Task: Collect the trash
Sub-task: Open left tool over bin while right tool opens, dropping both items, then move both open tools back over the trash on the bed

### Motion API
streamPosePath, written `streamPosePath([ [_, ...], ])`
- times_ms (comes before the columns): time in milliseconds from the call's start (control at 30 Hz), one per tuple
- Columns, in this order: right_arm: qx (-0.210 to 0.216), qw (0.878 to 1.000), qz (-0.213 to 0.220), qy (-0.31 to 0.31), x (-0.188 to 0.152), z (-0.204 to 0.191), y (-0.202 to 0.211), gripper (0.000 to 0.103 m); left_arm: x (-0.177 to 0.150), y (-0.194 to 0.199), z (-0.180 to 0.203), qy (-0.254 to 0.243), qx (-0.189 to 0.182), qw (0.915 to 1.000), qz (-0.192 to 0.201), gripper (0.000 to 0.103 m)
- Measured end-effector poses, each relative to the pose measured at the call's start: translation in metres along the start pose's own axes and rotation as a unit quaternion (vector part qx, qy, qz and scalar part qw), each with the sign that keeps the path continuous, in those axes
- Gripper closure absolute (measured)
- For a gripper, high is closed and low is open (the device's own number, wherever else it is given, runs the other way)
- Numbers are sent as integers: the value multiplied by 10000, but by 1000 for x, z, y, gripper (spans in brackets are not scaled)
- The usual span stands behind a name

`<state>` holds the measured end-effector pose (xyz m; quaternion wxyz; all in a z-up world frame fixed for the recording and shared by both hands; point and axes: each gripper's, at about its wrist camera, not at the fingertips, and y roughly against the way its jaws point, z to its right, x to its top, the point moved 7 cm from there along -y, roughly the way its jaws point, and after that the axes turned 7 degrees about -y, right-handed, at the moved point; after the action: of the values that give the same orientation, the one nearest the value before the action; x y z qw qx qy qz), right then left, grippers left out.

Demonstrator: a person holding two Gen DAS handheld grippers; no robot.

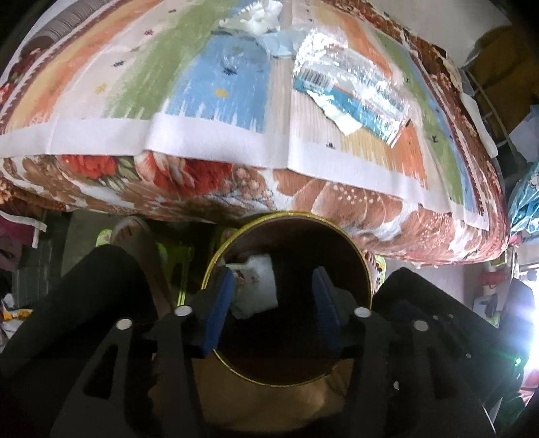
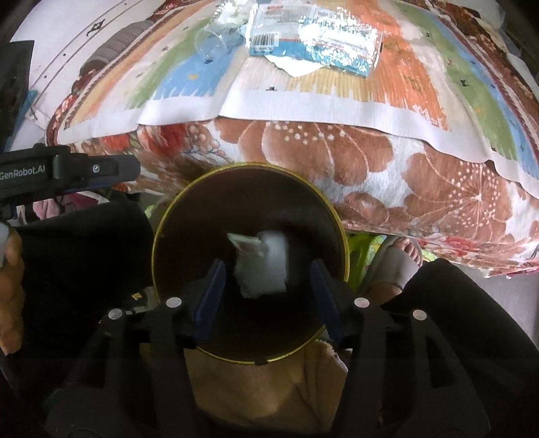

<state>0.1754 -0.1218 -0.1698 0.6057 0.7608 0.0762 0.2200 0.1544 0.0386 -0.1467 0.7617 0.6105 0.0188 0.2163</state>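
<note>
Left gripper (image 1: 273, 313): it is pointed steeply down, right over the mouth of the round bin (image 1: 357, 256). Its two blue pads (image 1: 220, 313) are held apart and nothing is pinched between them.
Right gripper (image 2: 267, 300): it is also pointed steeply down over the same bin (image 2: 161, 236). Its blue pads (image 2: 210, 296) are set apart too, and nothing is squeezed by them.
White trash in the bin: a crumpled white piece (image 1: 256, 286) is seen below the left gripper, close to its left pad. In the right view the same white piece (image 2: 262, 266) is seen below and between the open pads, blurred. It cannot be told if it is lying on the bottom.
Bin: it is dark inside with a thin yellow rim, and it is seen just below both grippers.
Trash left on the bed: a shiny plastic wrapper (image 1: 353, 91) with a blue print is lying flat on the striped mat (image 1: 134, 77), far ahead of the left gripper. A clear cup (image 2: 210, 43) and white crumpled bits (image 1: 252, 17) are seen beyond it.
Bed: a flowery blanket (image 2: 370, 161) is spread under the mat, ahead of the bin.
Other gripper: part of the left gripper's black body (image 2: 67, 171) is seen at the left of the right view.
Person: a foot in a sandal (image 2: 397, 259) is seen beside the bin, to the right of the right gripper.
</note>
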Motion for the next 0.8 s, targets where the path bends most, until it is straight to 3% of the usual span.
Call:
streamPosePath([
  [167,32,9996,281,-14,9,1,14,44,5,12,6,-8,-334,9993,154,46],
  [333,156,9985,533,-34,19,1,29,38,11,23,1,-50,-122,9991,394,38],
  [600,193,9957,904,63,38,3,52,19,31,42,-11,-8,-69,9973,733,22],
  [700,318,9949,958,-3,46,5,58,13,40,48,-9,-58,-174,9961,860,8],
  [800,428,9941,1000,1,56,8,65,10,50,53,-12,-62,-53,9948,1015,6],
])
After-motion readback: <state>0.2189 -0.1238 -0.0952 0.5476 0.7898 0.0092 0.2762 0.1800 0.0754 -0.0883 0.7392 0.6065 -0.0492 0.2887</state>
